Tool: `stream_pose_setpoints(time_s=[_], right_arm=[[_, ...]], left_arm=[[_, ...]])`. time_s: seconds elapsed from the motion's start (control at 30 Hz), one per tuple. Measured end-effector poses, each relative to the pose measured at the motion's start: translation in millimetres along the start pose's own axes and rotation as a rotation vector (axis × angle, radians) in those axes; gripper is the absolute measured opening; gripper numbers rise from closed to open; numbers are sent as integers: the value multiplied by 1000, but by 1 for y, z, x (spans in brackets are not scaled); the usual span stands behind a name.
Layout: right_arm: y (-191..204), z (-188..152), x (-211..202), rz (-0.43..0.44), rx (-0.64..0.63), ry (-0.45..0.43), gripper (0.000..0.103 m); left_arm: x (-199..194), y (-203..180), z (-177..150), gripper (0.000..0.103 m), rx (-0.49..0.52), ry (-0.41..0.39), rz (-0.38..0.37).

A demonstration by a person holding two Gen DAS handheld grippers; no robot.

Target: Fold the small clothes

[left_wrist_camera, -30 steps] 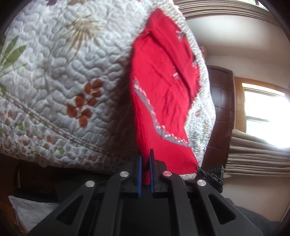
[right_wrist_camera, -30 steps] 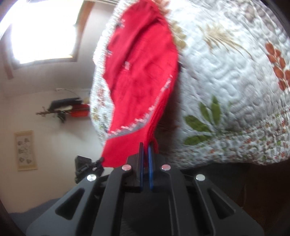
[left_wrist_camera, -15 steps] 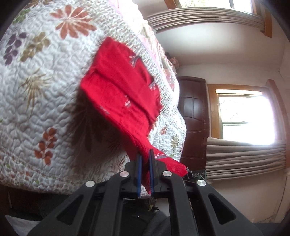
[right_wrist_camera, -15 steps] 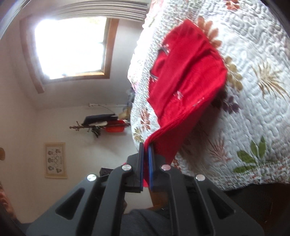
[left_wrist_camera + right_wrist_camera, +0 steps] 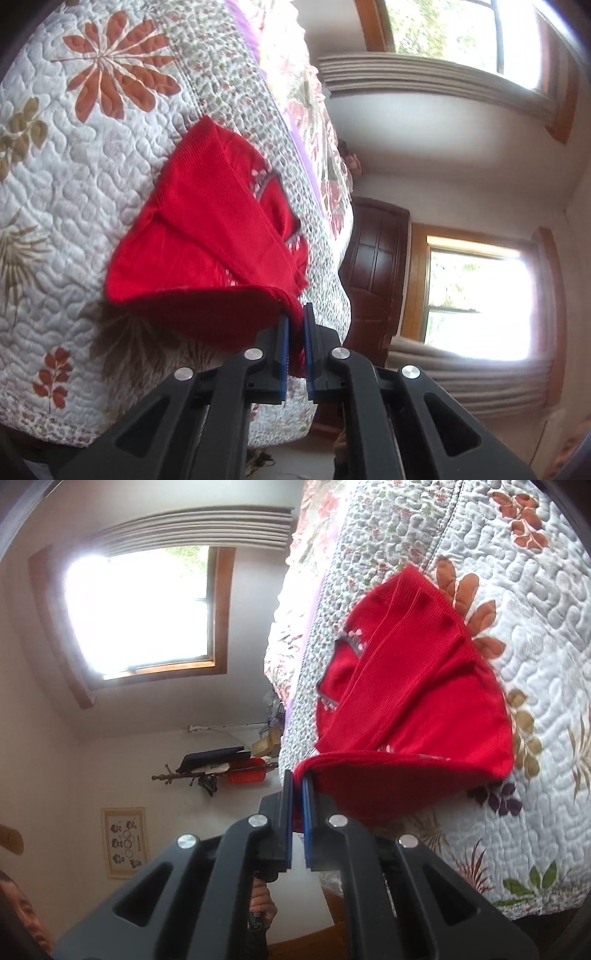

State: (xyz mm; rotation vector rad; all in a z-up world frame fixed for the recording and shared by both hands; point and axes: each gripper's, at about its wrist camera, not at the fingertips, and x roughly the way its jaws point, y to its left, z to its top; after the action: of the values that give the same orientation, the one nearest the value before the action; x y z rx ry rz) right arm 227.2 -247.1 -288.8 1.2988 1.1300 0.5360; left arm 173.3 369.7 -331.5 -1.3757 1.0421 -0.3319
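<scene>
A small red garment (image 5: 207,229) with grey patterned trim lies on a quilted floral bedspread (image 5: 74,155). Its near hem is lifted and curled over toward the rest of the cloth. My left gripper (image 5: 295,317) is shut on one corner of that hem, red cloth showing between its blue pads. In the right wrist view the same red garment (image 5: 424,694) rests on the bedspread (image 5: 535,627), and my right gripper (image 5: 298,782) is shut on the other hem corner. The underside of the raised fold is in shadow.
The bed edge drops off below the garment. Beyond it stand a dark wooden door (image 5: 373,273), bright windows (image 5: 476,299) with folded blinds, a coat rack (image 5: 218,768) with items, and a framed picture (image 5: 125,842). A hand (image 5: 262,904) shows under the right gripper.
Both grippers have carried the hem up and forward over the bed. The garment went from hanging off the bed edge to lying on the quilt with its near part folding over.
</scene>
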Motion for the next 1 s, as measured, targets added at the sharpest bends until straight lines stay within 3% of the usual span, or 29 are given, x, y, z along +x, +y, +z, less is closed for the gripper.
stream_pose_setpoints(time_s=[0.13,0.3,0.47,0.53,0.57,0.6,0.63,0.7,0.83,1.0], right_arm=[[-15,33,26,-66,26,19,3],[-42,72,64,-153,65,45,3],[-72,101,93,-226,90,55,3],[-80,111,101,-250,96,59,7],[-82,115,102,-271,94,57,9],[-84,118,104,-281,90,57,13],[-84,122,104,-287,87,62,27],[-80,127,102,-292,70,53,39],[-58,129,96,-336,-32,65,39],[-24,122,114,-503,-291,114,39]], left_arm=[[32,24,37,6,-80,5,17],[77,54,74,6,-129,29,92],[110,72,99,7,-135,48,146],[118,73,108,11,-125,55,153],[120,75,111,20,-127,56,145],[121,75,114,37,-125,55,142],[119,74,117,44,-116,46,142],[113,69,119,54,-99,31,125],[96,53,121,56,-12,31,124],[98,27,124,56,218,83,266]])
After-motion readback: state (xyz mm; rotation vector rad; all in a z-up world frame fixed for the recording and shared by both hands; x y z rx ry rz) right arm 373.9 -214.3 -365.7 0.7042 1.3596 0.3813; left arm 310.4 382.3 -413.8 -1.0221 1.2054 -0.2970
